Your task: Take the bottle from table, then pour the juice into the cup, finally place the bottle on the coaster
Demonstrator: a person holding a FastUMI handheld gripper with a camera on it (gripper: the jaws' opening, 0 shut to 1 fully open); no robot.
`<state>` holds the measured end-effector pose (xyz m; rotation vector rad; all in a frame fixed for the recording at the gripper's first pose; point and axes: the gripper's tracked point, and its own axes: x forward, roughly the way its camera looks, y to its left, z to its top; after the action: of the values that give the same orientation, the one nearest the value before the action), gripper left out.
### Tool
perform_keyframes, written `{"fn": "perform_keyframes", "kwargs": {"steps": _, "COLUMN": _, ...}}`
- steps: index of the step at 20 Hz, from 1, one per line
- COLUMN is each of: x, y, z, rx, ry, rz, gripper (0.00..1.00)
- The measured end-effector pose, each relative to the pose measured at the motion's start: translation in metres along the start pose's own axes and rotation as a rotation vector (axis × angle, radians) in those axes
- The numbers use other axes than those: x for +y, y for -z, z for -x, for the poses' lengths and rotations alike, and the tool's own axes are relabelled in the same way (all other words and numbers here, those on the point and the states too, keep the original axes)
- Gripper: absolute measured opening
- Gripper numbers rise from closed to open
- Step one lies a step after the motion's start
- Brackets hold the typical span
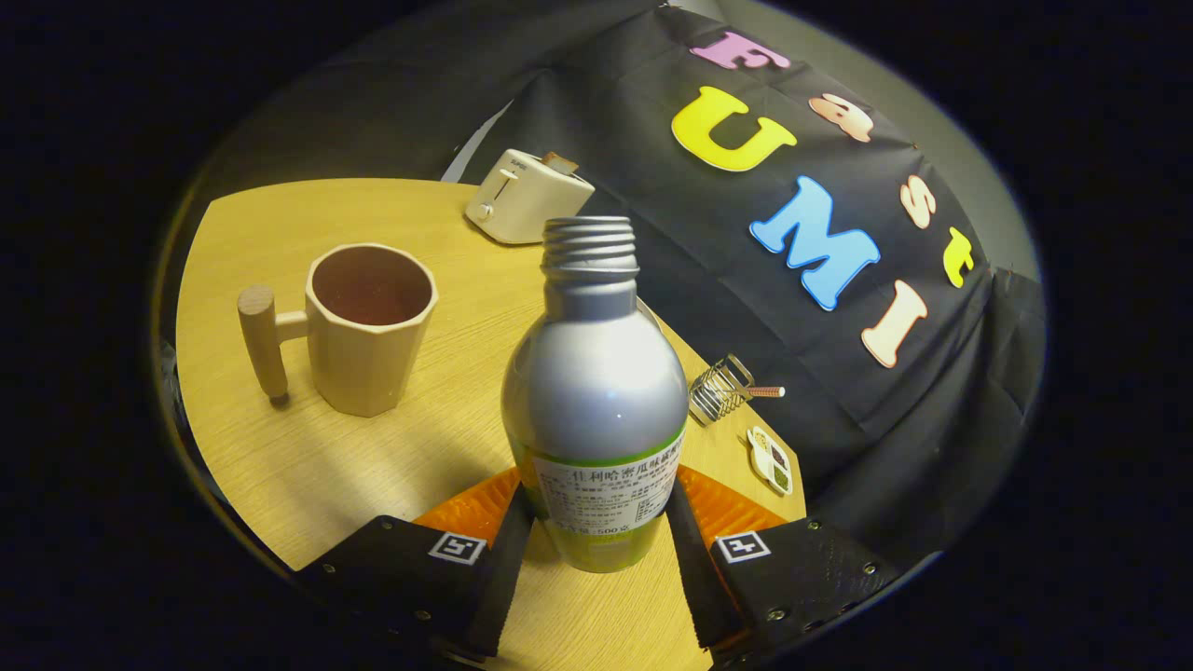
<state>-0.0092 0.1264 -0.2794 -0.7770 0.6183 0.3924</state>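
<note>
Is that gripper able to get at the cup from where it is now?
Probably not yet: the gripper has its fingers around the bottle. The cup stands beyond them on bare table.

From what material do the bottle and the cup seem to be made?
The bottle, held between the gripper fingers, looks like aluminium: satin silver body with soft highlights, threaded neck, paper label. The cup beyond it looks like matte beige ceramic or plastic, faceted; its peg handle seems wooden.

A staged booth dressed as a breakfast corner. A wooden worktop (280,466) carries a toaster (527,196), a cup (368,326) and a wire rack (719,387), and black cloth (746,326) hangs as the wall behind.
</note>
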Motion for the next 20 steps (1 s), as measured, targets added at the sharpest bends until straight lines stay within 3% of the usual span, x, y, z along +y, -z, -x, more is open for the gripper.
{"fn": "perform_keyframes", "kwargs": {"steps": 5, "x": 0.017, "y": -0.013, "z": -0.002, "rx": 0.001, "ry": -0.007, "rz": 0.187, "gripper": 0.75}}
{"fn": "perform_keyframes", "kwargs": {"steps": 20, "x": 0.004, "y": -0.018, "z": -0.004, "rx": 0.127, "ry": 0.004, "rz": 0.492, "gripper": 0.75}}
